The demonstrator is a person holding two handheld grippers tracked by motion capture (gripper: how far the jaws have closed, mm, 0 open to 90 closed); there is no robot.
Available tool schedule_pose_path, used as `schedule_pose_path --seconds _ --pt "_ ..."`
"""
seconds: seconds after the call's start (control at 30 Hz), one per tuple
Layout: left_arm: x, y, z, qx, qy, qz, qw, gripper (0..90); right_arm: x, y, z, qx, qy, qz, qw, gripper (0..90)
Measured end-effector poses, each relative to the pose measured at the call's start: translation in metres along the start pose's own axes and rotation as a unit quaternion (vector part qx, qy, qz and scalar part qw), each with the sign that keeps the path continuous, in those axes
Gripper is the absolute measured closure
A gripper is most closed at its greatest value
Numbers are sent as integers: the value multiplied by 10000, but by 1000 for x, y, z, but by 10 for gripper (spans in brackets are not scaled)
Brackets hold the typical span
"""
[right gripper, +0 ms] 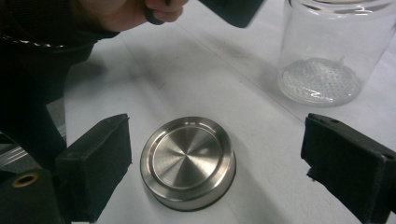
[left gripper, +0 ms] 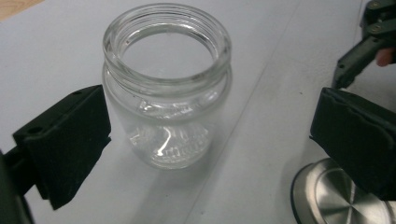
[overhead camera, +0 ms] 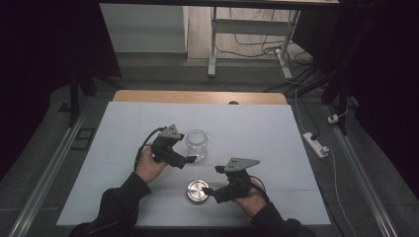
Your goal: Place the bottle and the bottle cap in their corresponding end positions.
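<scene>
The pale grey bench (overhead camera: 257,123) lies bare across its far half and along both side edges, so a hand could pass there freely. Near the middle, the clear, open-mouthed glass jar (overhead camera: 196,143) stands upright, with the left tongs (overhead camera: 190,159) just beside it, jaws spread wide and clear of the glass. The round brushed-steel lid (overhead camera: 197,191) lies flat nearer the front edge, well apart from the jar; a bare strip of bench runs between them. The right tongs (overhead camera: 207,191) sit just beside the lid, jaws apart.
</scene>
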State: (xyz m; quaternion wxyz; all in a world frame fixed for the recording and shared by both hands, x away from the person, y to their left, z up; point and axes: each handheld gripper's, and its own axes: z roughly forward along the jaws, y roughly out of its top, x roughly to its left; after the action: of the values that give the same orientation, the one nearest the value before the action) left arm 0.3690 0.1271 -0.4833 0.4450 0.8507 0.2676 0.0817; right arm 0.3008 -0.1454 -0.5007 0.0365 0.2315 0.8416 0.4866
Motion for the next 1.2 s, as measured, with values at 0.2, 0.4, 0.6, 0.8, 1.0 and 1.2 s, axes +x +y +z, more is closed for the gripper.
schedule_pose_path --seconds 0.2,0.4,0.6,0.8,1.0,1.2 --pt "-8 -7 -10 -50 -66 -56 10000 0 -1 -1 -6 53 48 104 9999 55" --pt "-20 -16 -19 -26 -86 -67 9999 0 0 1 -13 36 19 127 9999 35" --pt "-32 -27 -33 -49 -17 -58 10000 0 -1 0 -25 -75 -183 159 9997 25" --pt "-40 -42 -50 -127 -39 -243 9996 0 -3 -4 -41 -162 -351 195 9991 21" --pt "-45 -52 -64 -228 18 -377 9990 0 -4 -9 -54 -188 -572 202 9980 0" --pt "-51 -63 -73 -169 120 -458 9987 0 -7 -14 -65 -223 -766 241 9965 0"
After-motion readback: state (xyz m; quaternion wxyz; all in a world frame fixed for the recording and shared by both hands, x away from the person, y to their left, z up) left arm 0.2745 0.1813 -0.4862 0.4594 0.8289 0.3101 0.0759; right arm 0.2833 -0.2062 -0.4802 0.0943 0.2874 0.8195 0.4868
